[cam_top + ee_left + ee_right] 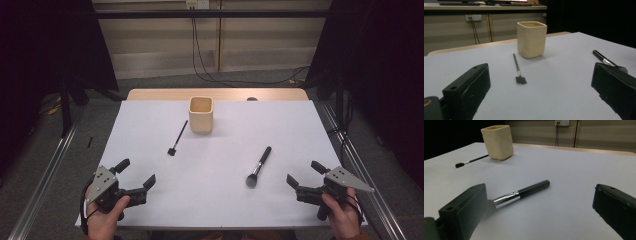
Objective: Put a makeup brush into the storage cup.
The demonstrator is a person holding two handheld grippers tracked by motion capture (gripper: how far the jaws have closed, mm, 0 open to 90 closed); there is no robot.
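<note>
High view: left gripper (139, 174) and right gripper (302, 174), jaws apart and empty, rest at the near table (220, 200) edge; both brushes lie outside the cup (201, 114). Left gripper view: thin brush (518, 68) beside the cup. Right gripper view: thick brush (524, 192) nearest; nothing yet grasped.
</note>
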